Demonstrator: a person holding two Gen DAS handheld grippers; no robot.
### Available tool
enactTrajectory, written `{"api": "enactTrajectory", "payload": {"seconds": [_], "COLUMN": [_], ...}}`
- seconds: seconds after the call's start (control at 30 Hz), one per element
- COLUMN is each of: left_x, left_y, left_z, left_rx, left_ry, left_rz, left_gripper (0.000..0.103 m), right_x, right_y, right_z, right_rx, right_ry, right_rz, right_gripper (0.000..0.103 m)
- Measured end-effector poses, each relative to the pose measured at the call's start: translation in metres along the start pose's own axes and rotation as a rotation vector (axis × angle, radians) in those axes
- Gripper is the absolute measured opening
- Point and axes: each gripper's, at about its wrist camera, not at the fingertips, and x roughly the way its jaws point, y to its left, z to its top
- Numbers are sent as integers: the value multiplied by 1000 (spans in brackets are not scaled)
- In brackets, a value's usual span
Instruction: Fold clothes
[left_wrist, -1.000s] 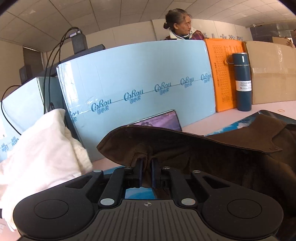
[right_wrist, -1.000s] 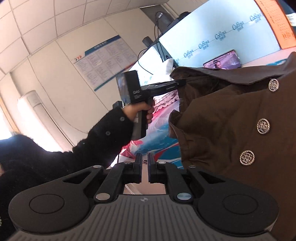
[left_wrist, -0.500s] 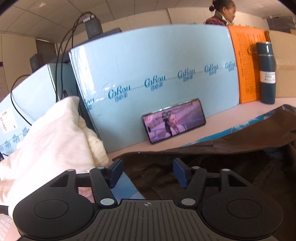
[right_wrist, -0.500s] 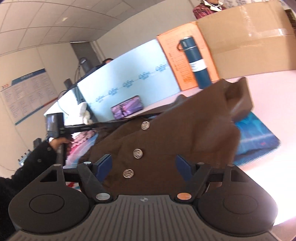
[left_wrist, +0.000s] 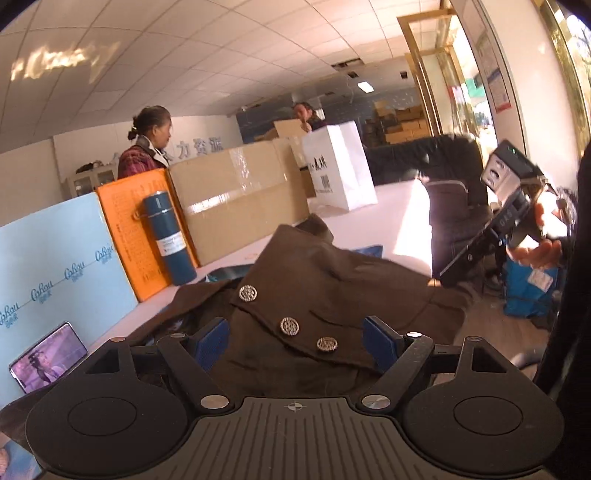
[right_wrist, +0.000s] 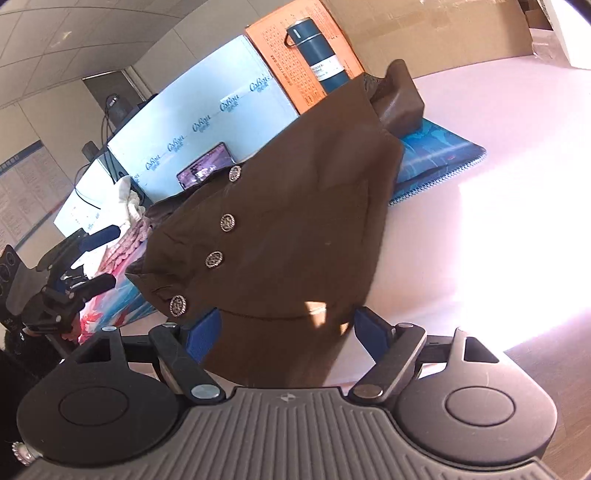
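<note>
Jaws wide on both sides, nothing gripped! The left gripper hangs low over the near edge of the brown jacket, blue pads spread apart, cloth lying between and beneath them but not pinched. The right gripper is spread the same way, its blue pads either side of the jacket's near hem, and whether they brush the fabric I cannot tell.

From the right wrist view the left gripper sits off to the left, tilted, pointing in toward the jacket's buttoned edge. From the left wrist view the right gripper is held up at the right in a bare hand, angled down toward the garment.

The jacket lies on the pale table, partly over a blue mat, long axis running away from the right gripper toward the collar end, a row of metal buttons down its left edge.

Further back: a phone, light-blue boards, an orange board, a blue flask, cardboard boxes.
</note>
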Motion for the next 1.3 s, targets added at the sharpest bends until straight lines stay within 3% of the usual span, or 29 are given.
{"api": "enactTrajectory", "payload": {"seconds": [0.1,0.17,0.2,0.23,0.27,0.3,0.37,0.53,0.67,0.77,0.9,0.97,1.07,1.1,1.17,1.2,1.27,1.3], "left_x": [16,24,27,29,26,23,10,-15,-30,-39,-47,-54,-69,-77,-101,-114,-140,-148], "left_y": [-11,-15,-15,-14,-11,-8,0,20,33,38,52,65,79,82,84,85,83,81], "left_z": [-14,-22,-26,-28,-29,-31,-27,-20,-34,-53,-81,-93,-104,-106,-106,-104,-97,-94], "left_rx": [85,172,215,226,224,220,190,129,68,32,13,-16,-57,-57,-125,-188,-369,-437], "left_ry": [97,142,163,184,182,175,123,55,108,194,354,388,440,455,429,398,237,153], "left_rz": [-13,13,22,31,37,42,62,169,245,305,423,481,643,695,760,779,689,605], "left_gripper": [80,54,26,6,2,2,1,1,3,9,17,19,45,58,64,64,65,67], "right_x": [5,9,11,12,14,15,13,5,21,50,93,117,142,149,161,163,163,164], "right_y": [-15,-20,-16,-11,-7,-2,11,62,117,152,193,210,224,228,236,237,241,245], "right_z": [-5,-8,-8,-8,-9,-9,-4,21,41,44,28,18,4,-1,-9,-12,-22,-27], "right_rx": [95,146,136,126,116,106,78,-41,-187,-238,-305,-315,-336,-345,-363,-374,-411,-430], "right_ry": [5,10,15,21,26,32,11,-57,-19,76,262,349,423,444,481,495,544,583], "right_rz": [20,78,100,122,144,166,249,543,754,907,976,978,965,960,951,954,974,1006], "right_gripper": [79,75,54,44,27,17,10,8,8,8,9,9,10,11,20,40,72,76]}}
